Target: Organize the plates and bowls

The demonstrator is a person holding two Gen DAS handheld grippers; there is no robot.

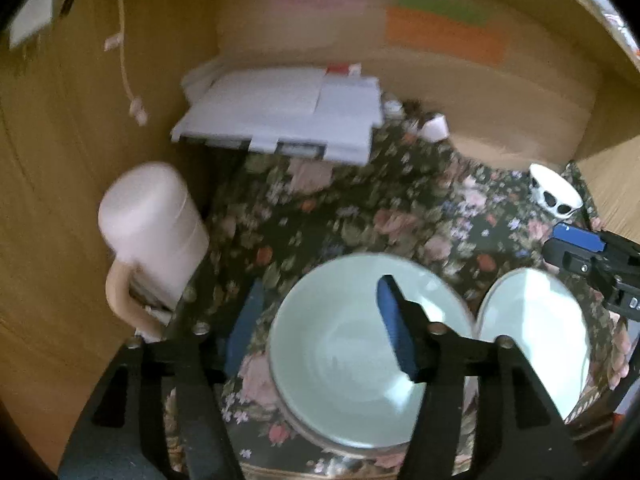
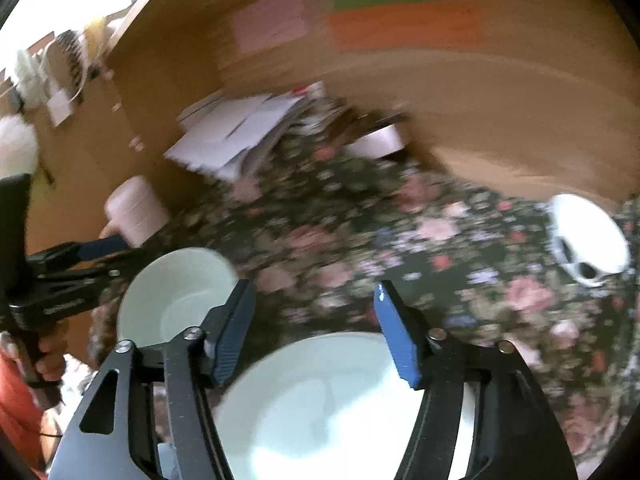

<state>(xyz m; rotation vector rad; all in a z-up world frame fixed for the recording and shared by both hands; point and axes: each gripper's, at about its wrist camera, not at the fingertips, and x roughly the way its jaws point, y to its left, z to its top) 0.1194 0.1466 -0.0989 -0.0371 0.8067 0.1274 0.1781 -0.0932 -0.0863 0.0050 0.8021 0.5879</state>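
Note:
Two pale green bowls stand side by side on a dark floral cloth. In the left wrist view my left gripper (image 1: 320,324) is open, its fingers straddling the left rim of one bowl (image 1: 340,360); the second bowl (image 1: 536,336) stands just right of it. In the right wrist view my right gripper (image 2: 316,328) is open above the near bowl (image 2: 328,408), with the other bowl (image 2: 176,292) to its left. The right gripper also shows at the right edge of the left wrist view (image 1: 592,256). The left gripper shows at the left of the right wrist view (image 2: 80,264).
A pink lidded canister (image 1: 152,228) stands at the left by the wooden wall. A stack of white papers (image 1: 280,116) lies at the back. A small white patterned dish (image 1: 556,194) sits far right. A pale cup (image 2: 378,140) stands by the back wall.

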